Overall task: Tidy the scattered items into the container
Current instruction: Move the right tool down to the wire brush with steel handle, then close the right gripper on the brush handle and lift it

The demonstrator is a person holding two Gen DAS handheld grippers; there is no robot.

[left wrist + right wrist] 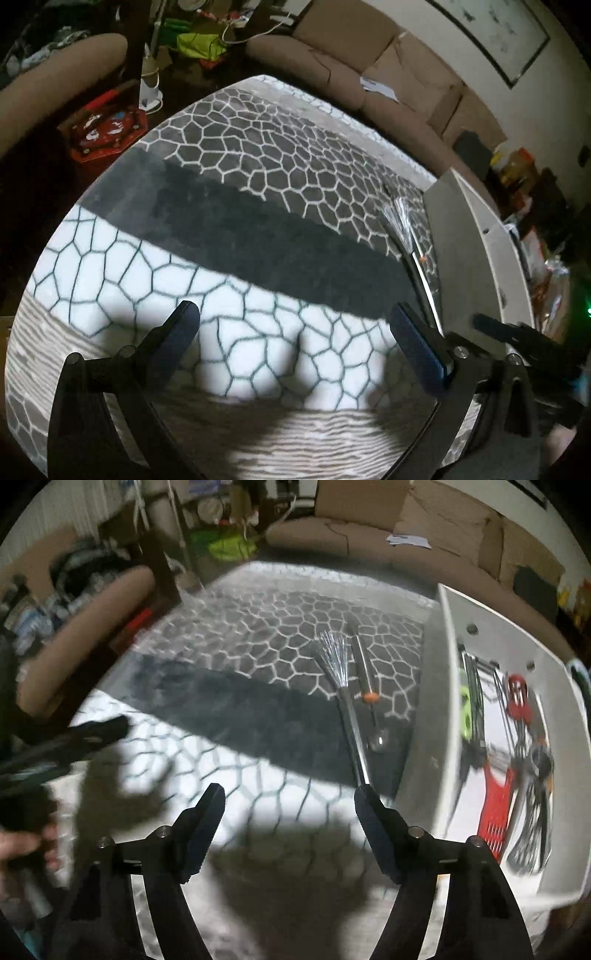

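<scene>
blurred: utensils (517, 768) in white container (448, 686) | cut off: container's right end | hidden: whisk (400, 218) handle behind container wall (458, 240)

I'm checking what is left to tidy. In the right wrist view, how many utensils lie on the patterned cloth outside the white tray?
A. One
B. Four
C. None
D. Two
D: a wire whisk and a small spoon-like tool with an orange band lie side by side on the cloth, left of the white tray.
</scene>
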